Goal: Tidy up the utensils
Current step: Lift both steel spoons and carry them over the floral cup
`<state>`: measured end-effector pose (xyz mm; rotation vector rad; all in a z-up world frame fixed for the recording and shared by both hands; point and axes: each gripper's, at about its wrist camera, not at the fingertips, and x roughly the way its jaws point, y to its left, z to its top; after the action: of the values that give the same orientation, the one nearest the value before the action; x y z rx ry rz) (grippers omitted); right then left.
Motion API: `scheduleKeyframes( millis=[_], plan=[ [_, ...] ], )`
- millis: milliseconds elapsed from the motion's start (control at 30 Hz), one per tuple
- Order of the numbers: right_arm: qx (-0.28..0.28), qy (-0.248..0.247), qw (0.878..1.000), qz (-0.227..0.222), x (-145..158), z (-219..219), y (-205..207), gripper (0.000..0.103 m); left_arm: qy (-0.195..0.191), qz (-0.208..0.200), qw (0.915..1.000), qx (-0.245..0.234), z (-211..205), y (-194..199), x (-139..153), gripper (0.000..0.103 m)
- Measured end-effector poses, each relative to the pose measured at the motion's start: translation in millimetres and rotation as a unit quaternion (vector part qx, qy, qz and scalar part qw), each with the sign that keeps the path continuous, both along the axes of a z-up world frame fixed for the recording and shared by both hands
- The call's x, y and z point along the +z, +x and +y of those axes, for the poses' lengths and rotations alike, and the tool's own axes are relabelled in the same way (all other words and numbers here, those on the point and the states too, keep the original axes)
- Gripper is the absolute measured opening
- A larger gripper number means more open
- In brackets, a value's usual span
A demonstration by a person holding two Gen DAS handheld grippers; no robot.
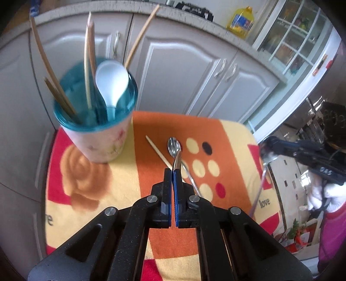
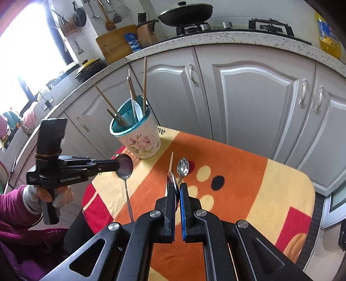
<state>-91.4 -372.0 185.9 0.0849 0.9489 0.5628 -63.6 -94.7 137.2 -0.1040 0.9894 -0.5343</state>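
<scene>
A floral cup with a teal inside (image 1: 97,121) stands on the patterned cloth and holds several wooden chopsticks and a white spoon (image 1: 112,82); it also shows in the right wrist view (image 2: 138,138). My left gripper (image 1: 173,170) is shut on a metal spoon (image 1: 177,161), which shows as a long-handled spoon (image 2: 124,167) hanging from that gripper in the right wrist view. My right gripper (image 2: 177,186) is shut on another metal spoon (image 2: 173,180), seen edge-on. One metal spoon (image 2: 183,166) and one chopstick (image 2: 170,163) lie on the cloth.
The small table's orange, yellow and red cloth (image 2: 248,177) ends close on the right. Grey cabinet doors (image 2: 248,97) stand right behind the table, under a speckled counter with a stove and an oil bottle (image 1: 240,20).
</scene>
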Motion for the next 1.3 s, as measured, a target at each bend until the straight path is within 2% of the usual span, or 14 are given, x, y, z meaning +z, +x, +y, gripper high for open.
scheduleKeyframes(
  millis=[333, 467, 667, 900, 1133, 1300],
  plan=[
    [0.023, -0.001, 0.999, -0.038, 33, 42, 21, 0.003, -0.011, -0.062, 0.9973, 0.039, 40, 4, 68, 0.0],
    [0.026, 0.004, 0.998, -0.061, 53, 64, 40, 0.003, -0.012, -0.093, 0.9929, 0.073, 64, 17, 99, 0.0],
    [0.021, -0.002, 0.995, -0.094, 80, 98, 75, 0.003, 0.008, -0.142, 0.9805, 0.136, 94, 45, 132, 0.0],
    [0.011, -0.021, 0.991, -0.133, 97, 139, 119, 0.003, 0.052, -0.186, 0.9628, 0.189, 101, 78, 136, 0.0],
    [-0.011, -0.061, 0.984, -0.166, 83, 171, 149, 0.003, 0.099, -0.216, 0.9467, 0.217, 95, 100, 116, 0.0],
    [-0.003, -0.099, 0.976, -0.193, 70, 190, 150, 0.003, 0.122, -0.231, 0.9403, 0.219, 84, 101, 100, 0.0]
  ],
)
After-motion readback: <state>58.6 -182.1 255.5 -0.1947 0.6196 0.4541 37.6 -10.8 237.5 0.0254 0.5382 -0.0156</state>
